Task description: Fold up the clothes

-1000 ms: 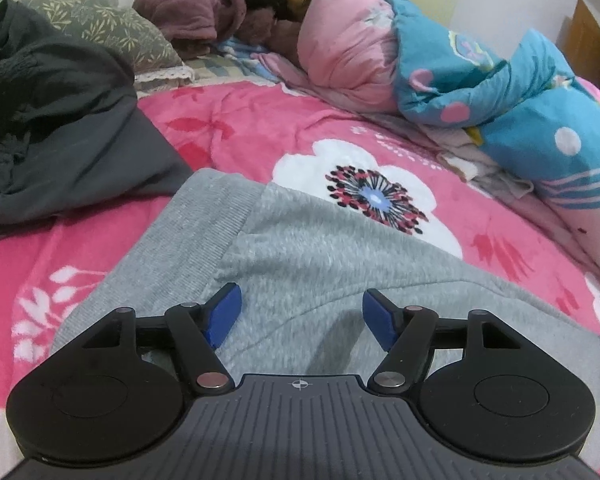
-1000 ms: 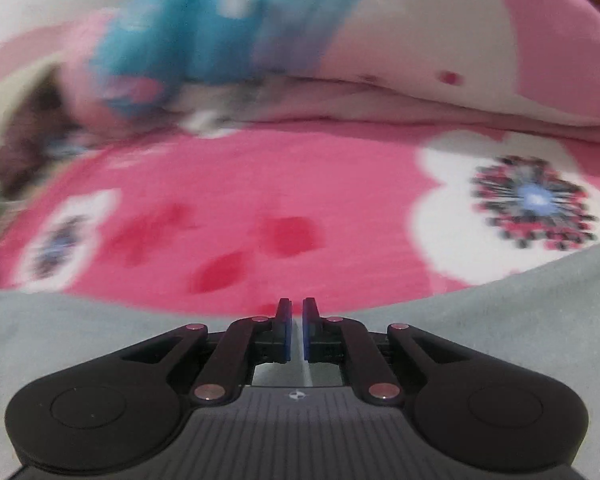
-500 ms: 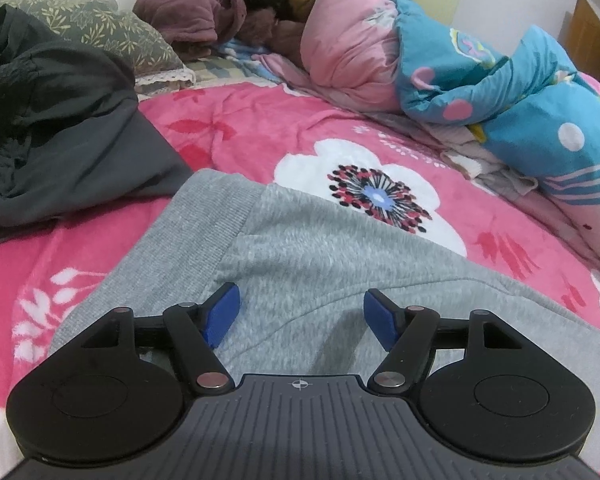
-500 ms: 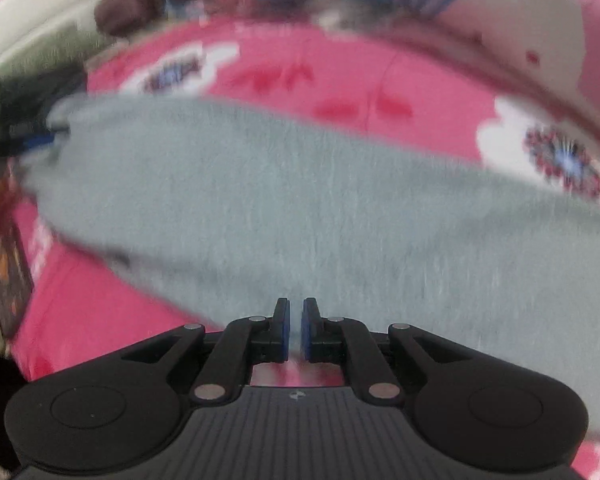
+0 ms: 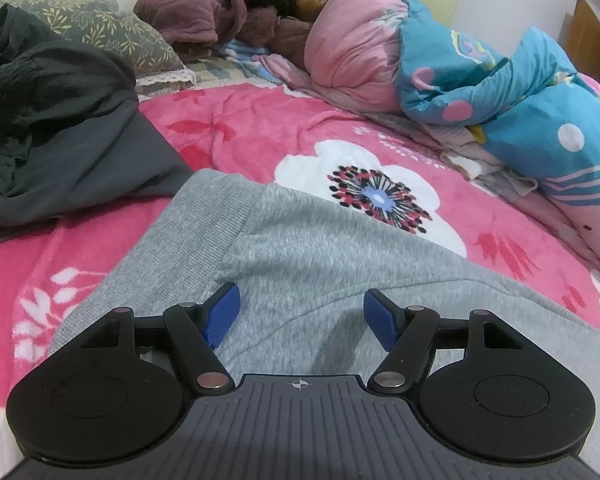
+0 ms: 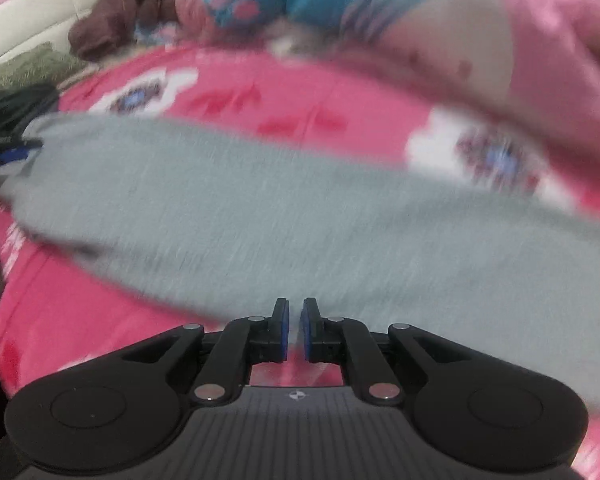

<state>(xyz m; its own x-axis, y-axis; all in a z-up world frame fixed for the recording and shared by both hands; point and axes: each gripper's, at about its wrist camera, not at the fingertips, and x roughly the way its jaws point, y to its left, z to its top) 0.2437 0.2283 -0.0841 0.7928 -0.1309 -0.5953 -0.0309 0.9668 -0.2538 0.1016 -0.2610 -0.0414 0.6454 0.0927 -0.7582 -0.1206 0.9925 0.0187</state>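
The left gripper point(image 5: 298, 316) rests wide open over the grey garment point(image 5: 320, 248), apparently steadying it, while the right gripper point(image 6: 296, 330) is closed, gripping nothing visible.

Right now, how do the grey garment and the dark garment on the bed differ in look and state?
The grey garment is light heather grey with a ribbed band, spread fairly flat under the open left hand-held gripper. The dark garment is charcoal to black and lies crumpled in a heap, off to the side with no hand-held gripper near it. Both rest on the pink flowered blanket, and neither is folded yet.
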